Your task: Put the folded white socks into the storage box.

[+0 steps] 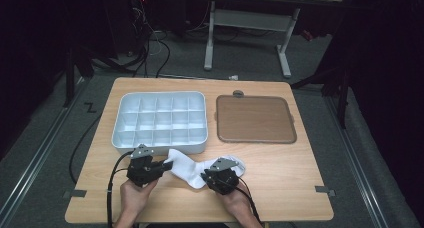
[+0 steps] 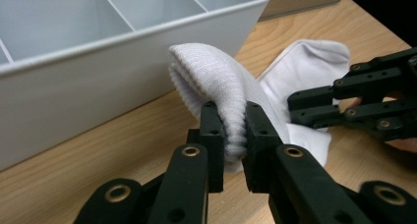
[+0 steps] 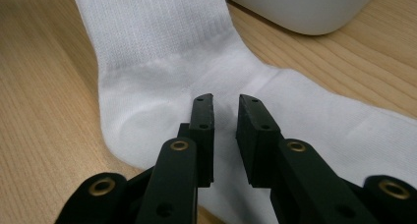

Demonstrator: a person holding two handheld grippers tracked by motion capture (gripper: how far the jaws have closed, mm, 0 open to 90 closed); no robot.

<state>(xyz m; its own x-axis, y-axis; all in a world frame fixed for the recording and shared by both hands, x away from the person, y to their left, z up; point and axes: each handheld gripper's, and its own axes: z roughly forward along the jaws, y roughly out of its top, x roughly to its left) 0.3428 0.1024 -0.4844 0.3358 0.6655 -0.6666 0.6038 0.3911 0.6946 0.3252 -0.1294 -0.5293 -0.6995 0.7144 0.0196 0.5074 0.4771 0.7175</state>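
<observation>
In the lower centre of the high view, a white sock [image 1: 192,169] is lying on the wooden table [image 1: 280,183], just below the white compartment tray [image 1: 159,120] in the left-centre of the frame. At the sock's left end, the left gripper [image 1: 167,165] is clamping the folded cuff; in the left gripper view its jaws are pressing the ribbed fabric between them, the cuff bulging up above the pads beside the tray wall. Further right, the right gripper [image 1: 206,176] is resting on the sock's heel area; its jaws are standing narrowly apart, and whether they are pinching cloth cannot be told. A brown lid [image 1: 254,119] is lying at centre right.
</observation>
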